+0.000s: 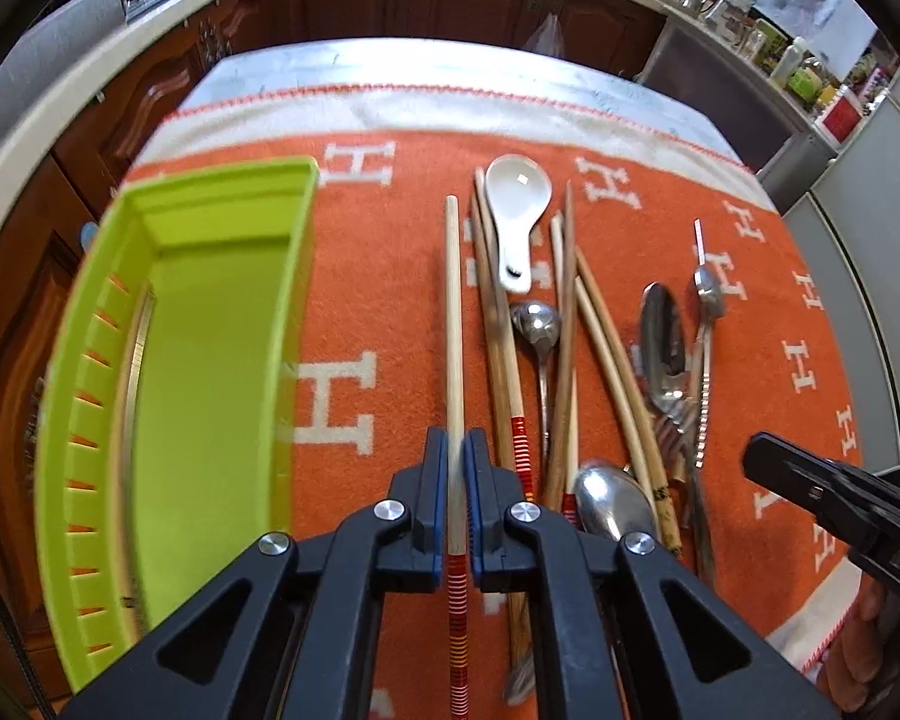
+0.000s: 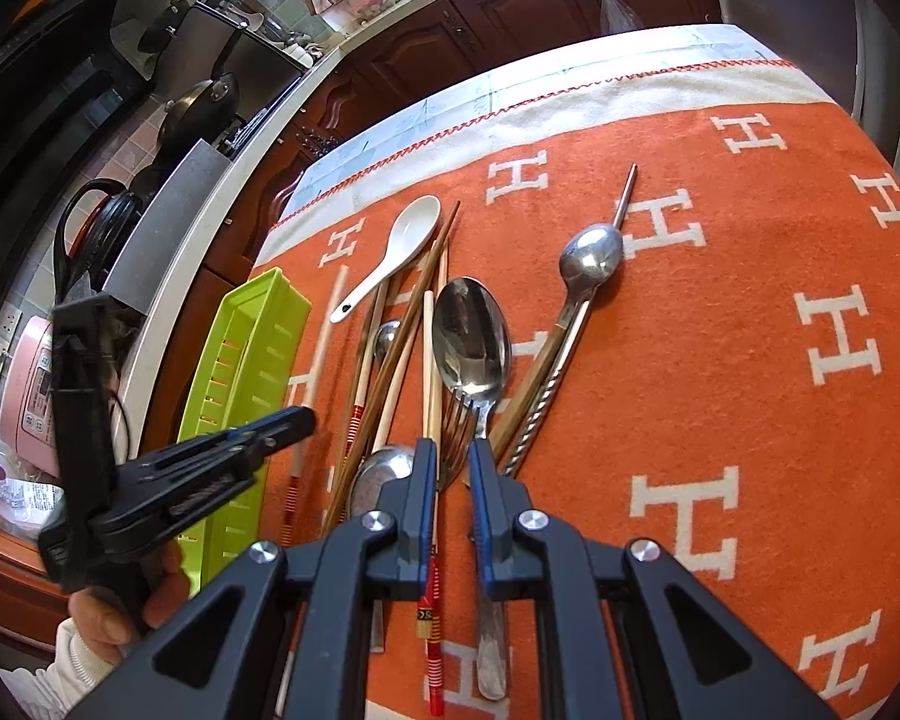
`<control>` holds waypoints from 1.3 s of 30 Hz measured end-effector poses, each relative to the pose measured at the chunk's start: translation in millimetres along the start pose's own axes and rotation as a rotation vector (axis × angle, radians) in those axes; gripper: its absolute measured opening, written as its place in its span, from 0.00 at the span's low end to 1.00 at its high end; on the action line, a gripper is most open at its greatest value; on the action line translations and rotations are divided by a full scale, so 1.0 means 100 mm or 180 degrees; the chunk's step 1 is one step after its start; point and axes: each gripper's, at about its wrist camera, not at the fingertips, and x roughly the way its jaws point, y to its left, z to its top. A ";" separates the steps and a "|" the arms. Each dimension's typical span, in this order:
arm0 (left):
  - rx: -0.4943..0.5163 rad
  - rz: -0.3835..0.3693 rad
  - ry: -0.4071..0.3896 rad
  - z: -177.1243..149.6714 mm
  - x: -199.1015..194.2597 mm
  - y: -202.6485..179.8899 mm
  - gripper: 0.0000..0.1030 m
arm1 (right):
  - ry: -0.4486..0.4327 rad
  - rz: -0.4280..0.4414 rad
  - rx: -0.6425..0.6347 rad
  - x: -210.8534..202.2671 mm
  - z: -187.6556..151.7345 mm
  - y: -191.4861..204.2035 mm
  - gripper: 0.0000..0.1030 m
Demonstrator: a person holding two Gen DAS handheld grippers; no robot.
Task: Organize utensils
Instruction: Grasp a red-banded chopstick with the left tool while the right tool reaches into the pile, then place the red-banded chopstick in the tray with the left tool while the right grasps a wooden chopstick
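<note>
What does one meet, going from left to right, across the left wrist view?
green tray → chopstick held in the left gripper → white ceramic spoon → large steel spoon → right gripper

A: Both views are bright, daylight-like, with saturated colour on the orange blanket [image 1: 390, 312].

B: Glare?

A: Yes, small white highlights on the white ceramic spoon [image 1: 517, 192] and bright streaks on the large steel spoon [image 2: 473, 336], which mirrors the room.

B: Shadows?

A: Soft and short under the utensils; nothing hard-edged.

B: Sharpness?

A: The centre is crisp in the right wrist view. In the left wrist view the green tray [image 1: 222, 324] is smeared at its near end, and the edges look blurred.

B: Distortion?

A: Strong fisheye: the counter edge [image 1: 42, 120] bows into an arc, and black vignette fills the corners.
</note>
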 end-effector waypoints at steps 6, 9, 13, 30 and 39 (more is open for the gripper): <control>-0.0010 -0.0026 -0.0245 0.06 -0.53 0.13 0.03 | 0.0029 -0.0021 -0.0061 0.02 0.00 0.11 0.11; -0.0020 0.0113 -0.0400 0.10 -0.79 0.29 0.03 | 0.0058 -0.0020 -0.0072 0.06 0.02 0.19 0.11; -0.0073 0.0437 -0.0544 0.09 -0.98 0.60 0.03 | 0.0064 -0.0072 -0.0117 0.13 0.06 0.31 0.11; -0.0291 0.0491 -0.0228 -0.13 -0.43 1.22 0.14 | 0.0222 -0.0548 -0.0162 0.67 0.30 0.61 0.19; -0.0418 0.0420 -0.0308 -0.08 -0.46 1.33 0.15 | 0.0277 -0.0888 -0.0288 0.89 0.33 0.74 0.19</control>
